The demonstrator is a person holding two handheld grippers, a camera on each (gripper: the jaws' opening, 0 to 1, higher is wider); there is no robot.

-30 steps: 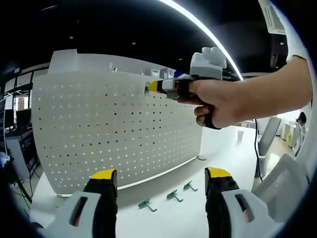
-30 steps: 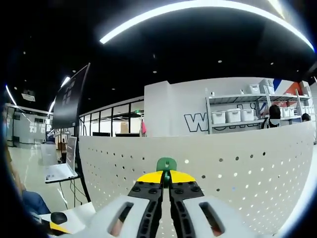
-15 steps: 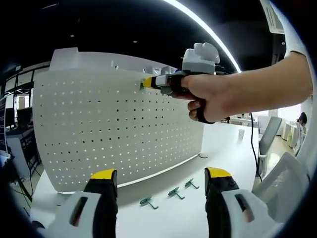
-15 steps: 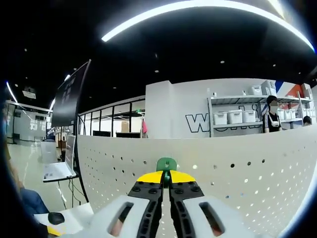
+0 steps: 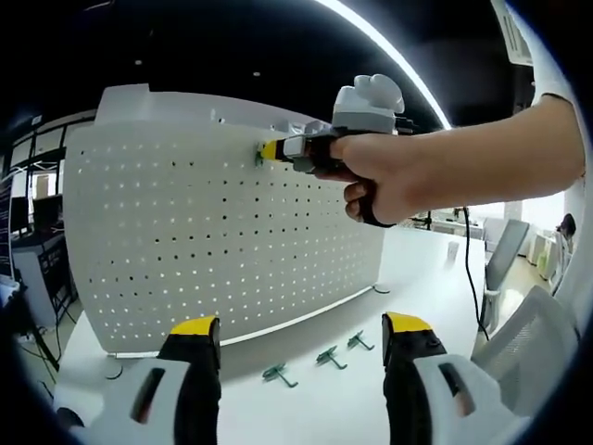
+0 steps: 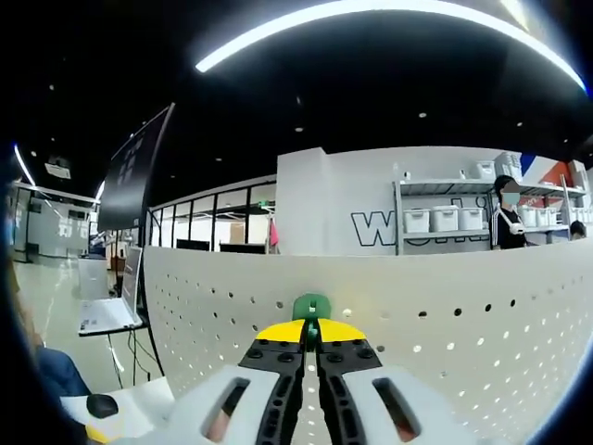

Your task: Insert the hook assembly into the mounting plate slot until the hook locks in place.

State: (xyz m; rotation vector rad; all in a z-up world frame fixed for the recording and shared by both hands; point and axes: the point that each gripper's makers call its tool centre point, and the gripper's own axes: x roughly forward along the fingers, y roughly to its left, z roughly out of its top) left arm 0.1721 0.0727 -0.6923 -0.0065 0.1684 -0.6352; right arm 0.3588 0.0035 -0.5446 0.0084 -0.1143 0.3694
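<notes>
A white pegboard mounting plate [image 5: 185, 232] stands upright on the white table. My right gripper [image 5: 269, 151], held by a hand, is shut on a green hook [image 5: 258, 156] and presses it against the board's top row of holes. In the right gripper view the green hook [image 6: 311, 307] sits pinched between the yellow-tipped jaws of my right gripper [image 6: 311, 331], right at the pegboard [image 6: 445, 343]. My left gripper [image 5: 301, 338] hangs open low in front of the board, holding nothing.
Three spare green hooks [image 5: 320, 357] lie on the white table [image 5: 417, 278] in front of the board's foot. A person [image 6: 510, 218] stands by shelves with bins beyond the board. An office chair [image 5: 500, 255] is at the right.
The right gripper with the hook has moved left and slightly up along the board's top rows. The left gripper stays open and still.
</notes>
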